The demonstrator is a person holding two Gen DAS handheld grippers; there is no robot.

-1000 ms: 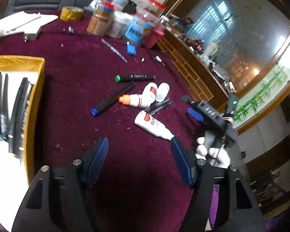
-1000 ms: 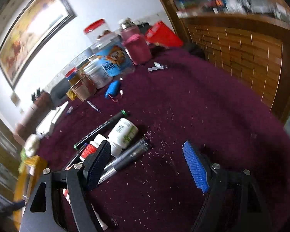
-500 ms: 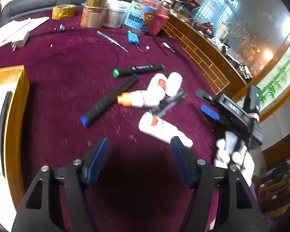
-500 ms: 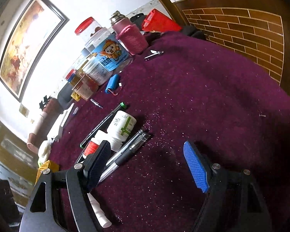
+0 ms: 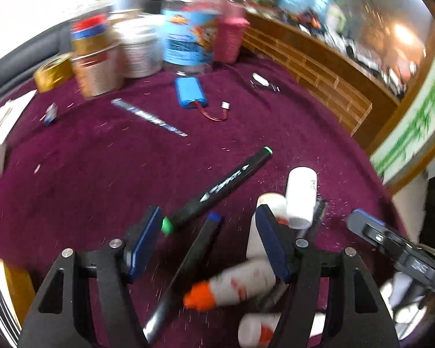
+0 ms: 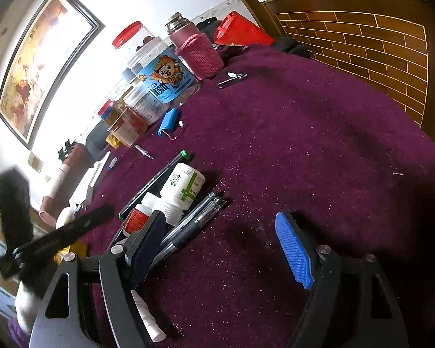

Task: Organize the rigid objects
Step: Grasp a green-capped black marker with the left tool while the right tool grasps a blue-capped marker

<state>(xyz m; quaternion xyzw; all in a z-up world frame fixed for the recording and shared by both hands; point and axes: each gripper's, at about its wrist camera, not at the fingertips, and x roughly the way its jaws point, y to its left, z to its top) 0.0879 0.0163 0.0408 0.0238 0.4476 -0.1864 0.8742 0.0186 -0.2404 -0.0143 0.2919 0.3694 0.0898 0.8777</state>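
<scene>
Swinging in over the pile, the left tongs (image 5: 207, 242) now hang spread above the blue-capped marker (image 5: 188, 264) on the desk (image 5: 87, 174); stiff and light, it wants a mid-barrel pinch. From the right wrist view, the right tongs (image 6: 220, 249) stand spread and empty beside the pens (image 6: 188, 226).

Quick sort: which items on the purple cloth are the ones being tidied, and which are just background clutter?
Job items:
green-capped marker
blue-capped marker
orange-capped bottle
white pill bottle
black pen

Lying about, as far as I can judge:
blue battery pack
jars
tape roll
nail clipper
</scene>
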